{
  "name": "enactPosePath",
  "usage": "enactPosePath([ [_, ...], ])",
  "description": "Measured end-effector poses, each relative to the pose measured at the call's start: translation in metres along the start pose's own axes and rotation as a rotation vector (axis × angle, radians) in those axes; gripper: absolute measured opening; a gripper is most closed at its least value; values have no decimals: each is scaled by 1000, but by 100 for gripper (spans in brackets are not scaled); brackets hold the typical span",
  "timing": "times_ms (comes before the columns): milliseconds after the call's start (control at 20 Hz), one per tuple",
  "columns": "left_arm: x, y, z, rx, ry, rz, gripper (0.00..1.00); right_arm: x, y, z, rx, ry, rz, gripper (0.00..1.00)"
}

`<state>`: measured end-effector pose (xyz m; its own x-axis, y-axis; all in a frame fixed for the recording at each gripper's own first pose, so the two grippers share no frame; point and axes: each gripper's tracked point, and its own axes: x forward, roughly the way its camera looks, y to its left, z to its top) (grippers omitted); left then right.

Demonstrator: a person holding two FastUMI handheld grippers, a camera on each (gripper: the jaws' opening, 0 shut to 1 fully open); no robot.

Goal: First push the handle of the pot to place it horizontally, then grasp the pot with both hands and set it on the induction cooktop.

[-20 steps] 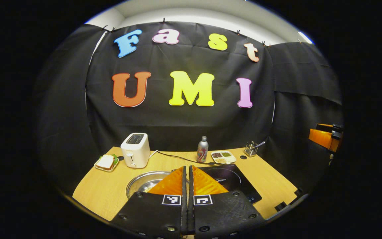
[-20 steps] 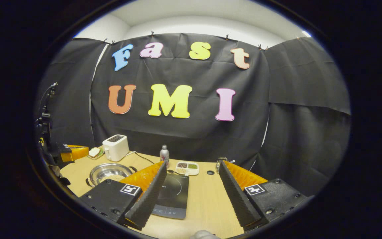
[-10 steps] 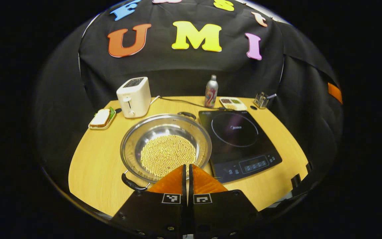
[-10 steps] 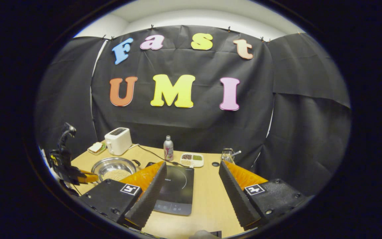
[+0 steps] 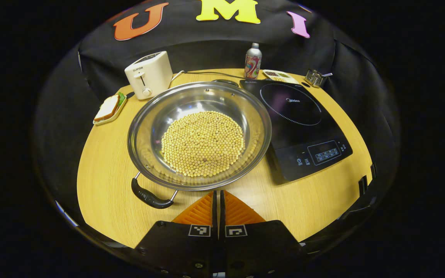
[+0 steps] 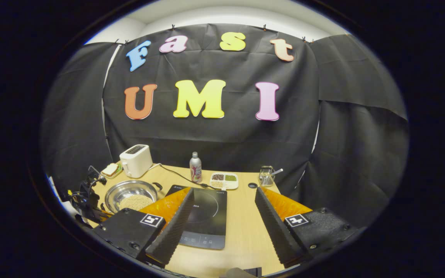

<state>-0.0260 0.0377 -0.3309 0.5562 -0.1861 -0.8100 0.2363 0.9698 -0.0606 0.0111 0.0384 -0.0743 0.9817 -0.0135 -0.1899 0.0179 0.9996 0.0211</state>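
A steel pot (image 5: pixel 151 116) holding yellow beans sits on the wooden table, left of the black induction cooktop (image 5: pixel 290 104). Its near black handle (image 5: pixel 149 197) points toward the front left; the far handle (image 5: pixel 224 82) points toward the back. My left gripper (image 5: pixel 218 195) is shut and empty, its tips just in front of the pot's near rim and right of the near handle. In the right gripper view, my right gripper (image 6: pixel 224 191) stands open above the table's front, with the cooktop (image 6: pixel 207 216) behind its left finger and the pot (image 6: pixel 114 193) farther left.
A white toaster (image 5: pixel 149 75) and a sandwich plate (image 5: pixel 108 109) stand at the back left. A bottle (image 5: pixel 252 61), a divided dish (image 5: pixel 278 75) and a utensil holder (image 5: pixel 315 77) line the back edge. A cable runs behind the pot.
My left gripper has tilted down and come closer to the pot, which now looms large right ahead of its shut tips. The right gripper stayed open and shifted only slightly.
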Motion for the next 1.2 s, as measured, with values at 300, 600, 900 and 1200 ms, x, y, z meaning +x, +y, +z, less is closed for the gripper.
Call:
enactPosePath([
  [300,16,25,-9,-13,50,45,0,4,-11,-10,21,24,-14,99],
  [600,19,47,-13,-29,56,82,9,12,-19,-22,43,55,-22,99],
  [900,25,70,-11,-73,54,102,0,16,-16,-16,25,48,-18,97],
  [1200,25,94,-6,-105,42,130,0,16,-12,-10,5,48,-20,97],
])
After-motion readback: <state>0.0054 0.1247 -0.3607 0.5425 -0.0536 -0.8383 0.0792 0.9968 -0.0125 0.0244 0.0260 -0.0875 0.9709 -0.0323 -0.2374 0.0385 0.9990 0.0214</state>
